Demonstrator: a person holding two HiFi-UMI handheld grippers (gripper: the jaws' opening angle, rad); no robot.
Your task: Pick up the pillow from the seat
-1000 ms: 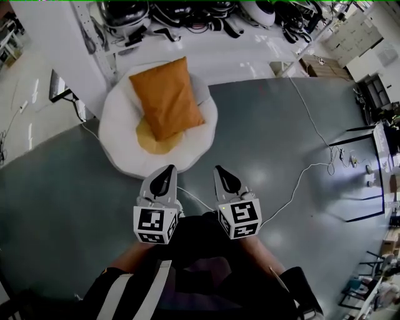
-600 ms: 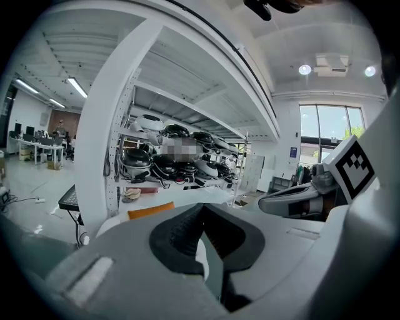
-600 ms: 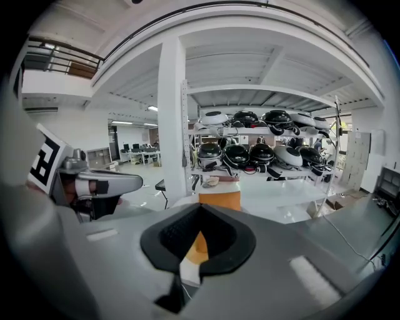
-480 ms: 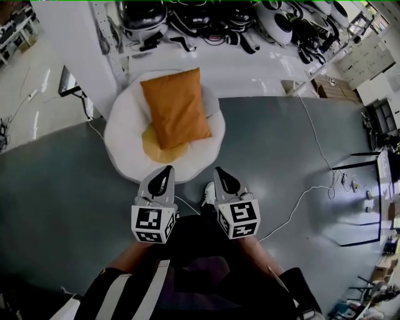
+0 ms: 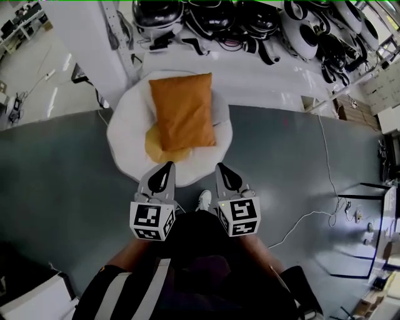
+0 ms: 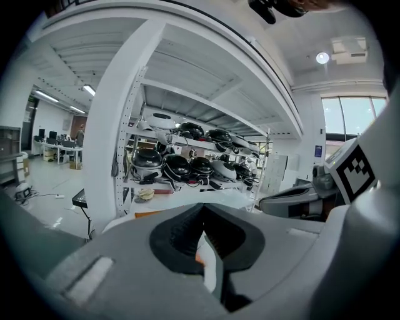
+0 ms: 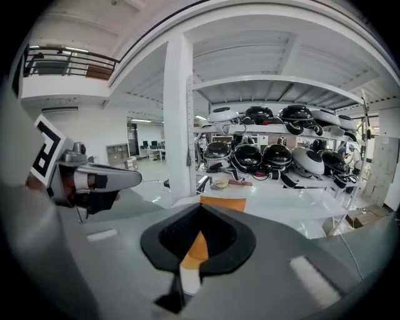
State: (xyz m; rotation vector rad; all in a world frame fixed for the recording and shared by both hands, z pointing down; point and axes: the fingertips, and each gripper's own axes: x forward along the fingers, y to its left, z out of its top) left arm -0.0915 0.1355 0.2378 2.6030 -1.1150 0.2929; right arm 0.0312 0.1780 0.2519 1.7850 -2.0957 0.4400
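Observation:
An orange pillow (image 5: 182,111) lies on a round white seat (image 5: 125,134), over a yellow cushion (image 5: 157,149). Both grippers hover side by side just short of the seat's near rim, apart from the pillow. My left gripper (image 5: 167,166) is shut with nothing in it. My right gripper (image 5: 219,167) is shut and empty too. In the right gripper view the pillow (image 7: 222,203) shows past the closed jaws, with the left gripper (image 7: 87,181) at the left. In the left gripper view only a sliver of orange pillow (image 6: 150,214) peeks over the jaws.
A white rack with several black and white helmets (image 5: 250,15) stands behind the seat. A white pillar (image 5: 81,37) rises at the left. Grey floor (image 5: 56,175) surrounds the seat; a white cable (image 5: 306,215) runs at the right. My white shoe (image 5: 204,200) is between the grippers.
The seat and pillow have drawn nearer and shifted right in the head view as I step forward. Both grippers stay shut and keep their spacing.

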